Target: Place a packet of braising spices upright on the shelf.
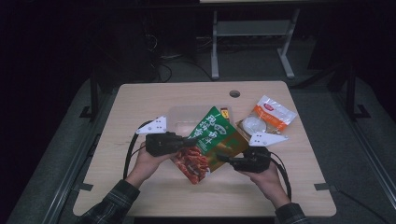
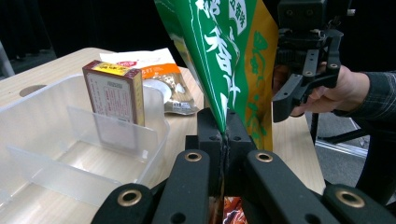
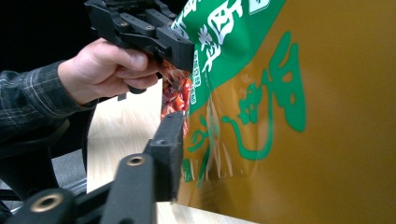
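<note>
A large green, yellow and red snack bag (image 1: pixel 212 142) is held above the middle of the wooden counter (image 1: pixel 140 107), between the two tongs. The left tongs (image 1: pixel 189 141) are closed on the bag's left edge; in the left gripper view their black jaws are pressed together on a fold of the green film (image 2: pixel 219 70), which rises steeply from them. The right tongs (image 1: pixel 223 158) are at the bag's right edge. In the right gripper view one black jaw is seen lying against the yellow face of the bag (image 3: pixel 299 116), while the other jaw is hidden behind it, so whether the bag is gripped cannot be told.

Behind the bag, a clear plastic box (image 1: pixel 180 114) with dividers rests on the counter. In the left gripper view a small brown and yellow carton (image 2: pixel 114 91) is seen standing upright in one of its far compartments, against a divider. To the right of the box, a clear packet with orange and white print (image 1: pixel 268 116) lies flat on the counter, near the far right corner. A round hole (image 1: pixel 235 93) is cut in the counter near its far edge.
</note>
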Available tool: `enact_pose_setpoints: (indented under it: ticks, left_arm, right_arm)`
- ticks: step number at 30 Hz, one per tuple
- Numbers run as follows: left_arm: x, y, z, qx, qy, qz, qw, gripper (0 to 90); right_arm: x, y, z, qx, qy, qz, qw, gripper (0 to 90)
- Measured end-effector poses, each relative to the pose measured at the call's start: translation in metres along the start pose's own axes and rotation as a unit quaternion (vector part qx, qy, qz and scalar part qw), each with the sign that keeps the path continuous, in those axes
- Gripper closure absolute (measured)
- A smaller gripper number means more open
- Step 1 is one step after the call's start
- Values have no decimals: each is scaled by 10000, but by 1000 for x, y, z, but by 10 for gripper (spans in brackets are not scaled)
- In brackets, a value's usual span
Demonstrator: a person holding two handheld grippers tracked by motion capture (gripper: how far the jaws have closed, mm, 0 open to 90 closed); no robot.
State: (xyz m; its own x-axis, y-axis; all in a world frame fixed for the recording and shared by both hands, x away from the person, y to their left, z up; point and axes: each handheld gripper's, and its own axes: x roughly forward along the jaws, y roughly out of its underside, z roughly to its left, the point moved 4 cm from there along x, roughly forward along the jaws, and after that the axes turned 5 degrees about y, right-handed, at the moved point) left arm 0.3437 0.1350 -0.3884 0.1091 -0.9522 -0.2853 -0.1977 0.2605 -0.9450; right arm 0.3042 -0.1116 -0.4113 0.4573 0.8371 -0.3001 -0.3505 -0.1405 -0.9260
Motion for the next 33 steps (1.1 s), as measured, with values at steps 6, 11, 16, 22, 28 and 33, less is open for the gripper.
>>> enact_pose_setpoints:
  ticks: [6, 11, 16, 22, 28, 33]
  left_arm:
    - [0, 0, -1, 10, 19, 2, 10000, 890]
    - [0, 0, -1, 12, 42, -10, 10000, 890]
    - [1, 0, -1, 18, 62, 8, 10000, 889]
    - [1, 1, -1, 33, 86, 38, 10000, 886]
    - [3, 2, -1, 63, 108, 61, 9999, 878]
    - [3, 5, 0, 61, 88, 175, 9998, 845]
  right_arm:
    - [-3, -4, 0, -8, -6, -109, 9999, 691]
    - [-4, -7, -1, 3, -1, -214, 9998, 776]
    - [-4, -7, -1, 39, -61, -202, 9998, 852]
    - [-5, -6, 0, -17, -134, -126, 9998, 895]
    - [-7, -9, 0, -102, -191, -69, 9997, 900]
    - [-9, -12, -1, -257, -212, 68, 9994, 900]
